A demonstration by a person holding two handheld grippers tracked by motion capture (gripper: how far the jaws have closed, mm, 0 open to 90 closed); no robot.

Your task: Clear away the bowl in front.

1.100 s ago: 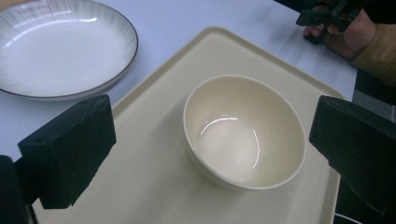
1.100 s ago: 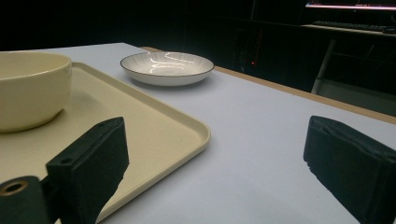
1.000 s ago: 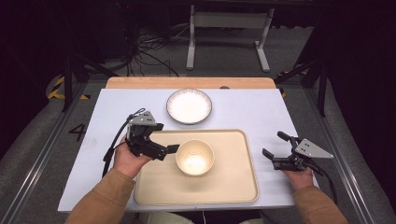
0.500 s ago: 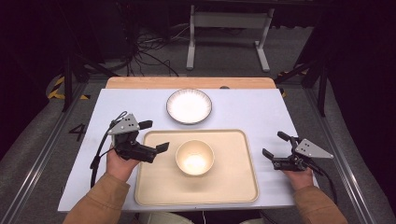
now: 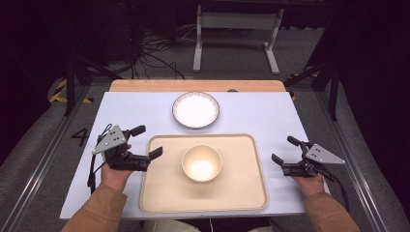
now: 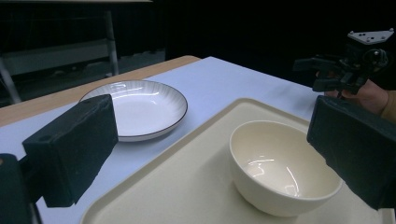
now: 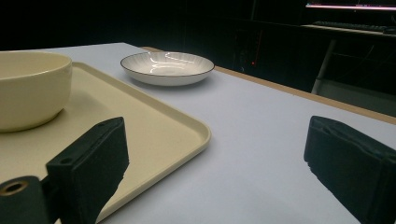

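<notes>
- Now the left hand-held gripper (image 5: 146,143) hovers wide-jawed by the tray's (image 5: 159,203) left edge, beside the bowl (image 5: 201,163).
- Right hand-held gripper (image 5: 285,151) rests wide-jawed, empty, on the pale table (image 5: 251,113).

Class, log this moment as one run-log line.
left gripper: open, beside bowl | right gripper: open, off tray | bowl: on tray | plate: behind tray

We read just one mark — a dark numeral "4" (image 5: 80,137) on the grey floor (image 5: 43,145) beside the table's left edge, seen from the high view. Nothing else we see carries legible writing — no labels or brands.
</notes>
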